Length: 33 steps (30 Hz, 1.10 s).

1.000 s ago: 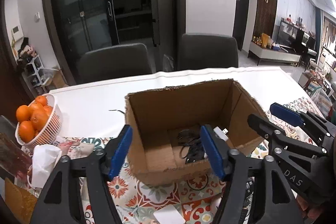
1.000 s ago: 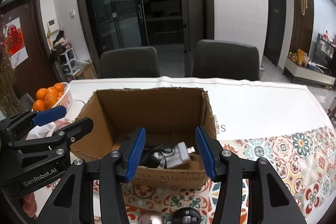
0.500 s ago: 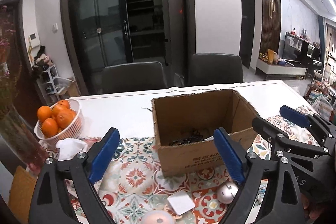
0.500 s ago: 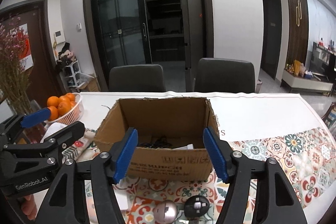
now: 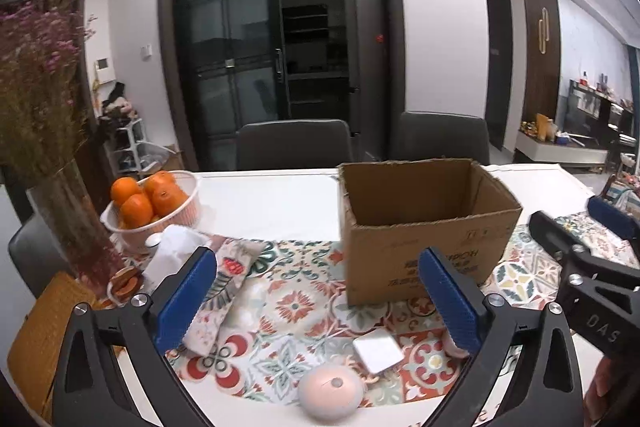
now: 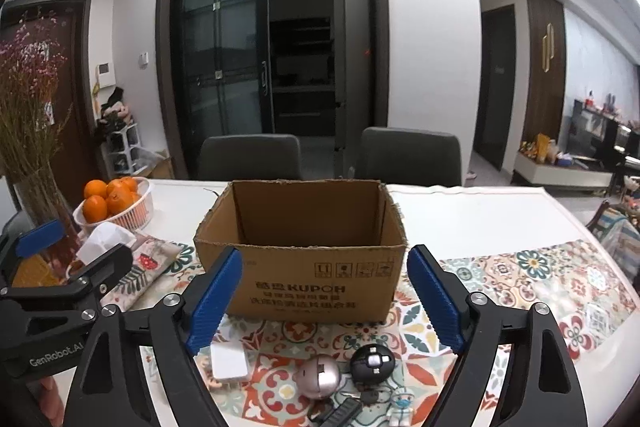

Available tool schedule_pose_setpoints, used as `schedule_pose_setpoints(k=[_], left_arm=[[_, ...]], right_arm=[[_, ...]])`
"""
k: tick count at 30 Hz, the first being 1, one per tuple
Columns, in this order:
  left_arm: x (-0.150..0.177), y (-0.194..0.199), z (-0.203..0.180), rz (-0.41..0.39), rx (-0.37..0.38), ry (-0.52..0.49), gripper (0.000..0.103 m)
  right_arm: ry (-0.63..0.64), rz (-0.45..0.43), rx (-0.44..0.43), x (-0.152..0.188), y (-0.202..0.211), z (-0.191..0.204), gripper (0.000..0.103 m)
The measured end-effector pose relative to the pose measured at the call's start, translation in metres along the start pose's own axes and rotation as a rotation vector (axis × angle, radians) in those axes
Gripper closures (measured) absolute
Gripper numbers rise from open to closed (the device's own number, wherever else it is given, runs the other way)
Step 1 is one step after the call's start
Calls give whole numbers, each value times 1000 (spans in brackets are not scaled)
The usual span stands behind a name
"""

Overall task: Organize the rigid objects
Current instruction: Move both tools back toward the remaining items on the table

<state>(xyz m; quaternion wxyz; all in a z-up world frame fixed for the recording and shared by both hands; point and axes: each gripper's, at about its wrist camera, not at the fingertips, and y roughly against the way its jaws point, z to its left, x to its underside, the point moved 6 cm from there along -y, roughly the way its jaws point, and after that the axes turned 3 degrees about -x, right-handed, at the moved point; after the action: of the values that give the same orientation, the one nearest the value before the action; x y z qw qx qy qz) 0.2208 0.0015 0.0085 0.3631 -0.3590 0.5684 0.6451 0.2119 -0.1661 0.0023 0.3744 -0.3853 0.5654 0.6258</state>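
An open cardboard box [image 5: 424,227] [image 6: 304,267] stands on the patterned tablecloth; its inside is hidden from here. My left gripper [image 5: 316,301] hangs in front of it, jaws opening wide, nothing between them. Below it lie a pink mouse [image 5: 330,393] and a white square block [image 5: 378,351] [image 6: 229,361]. My right gripper [image 6: 325,297] is also opening and empty, with the box behind it. Near the table's front edge sit a silver ball [image 6: 320,375], a black ball [image 6: 373,363], a small black device [image 6: 340,413] and a tiny figurine [image 6: 400,403].
A white basket of oranges [image 5: 154,203] [image 6: 116,205], a tissue pack [image 5: 176,253] and a vase of dried flowers [image 5: 72,227] stand at the left. Two dark chairs [image 6: 408,157] are behind the table. The white tabletop [image 6: 480,215] extends right of the box.
Both grippers have pulled back from over the box toward the table's front edge, and their jaws have spread apart. Loose items in front of the box have come into view.
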Motion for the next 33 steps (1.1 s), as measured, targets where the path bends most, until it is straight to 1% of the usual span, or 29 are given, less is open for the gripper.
schedule_pose_setpoints(k=[3,9,15,24,33], left_arm=[[13,5,5,2,-18,3,0],[36,9,8,20,-32,-2,0],[58,6,7,57,2,8,0],[86,5,2,79,-5,-35,0],[118,-10,-4,141,40,-57,0]], right_arm=[[-11,-21,31,8,7,1,13],[-65,-25,50,31,17,-3,11],[-105,-20,63,57,24,-3,9],[-151,51,88,96,22,-7,8],[-141,94,140,128,24,-7,8]])
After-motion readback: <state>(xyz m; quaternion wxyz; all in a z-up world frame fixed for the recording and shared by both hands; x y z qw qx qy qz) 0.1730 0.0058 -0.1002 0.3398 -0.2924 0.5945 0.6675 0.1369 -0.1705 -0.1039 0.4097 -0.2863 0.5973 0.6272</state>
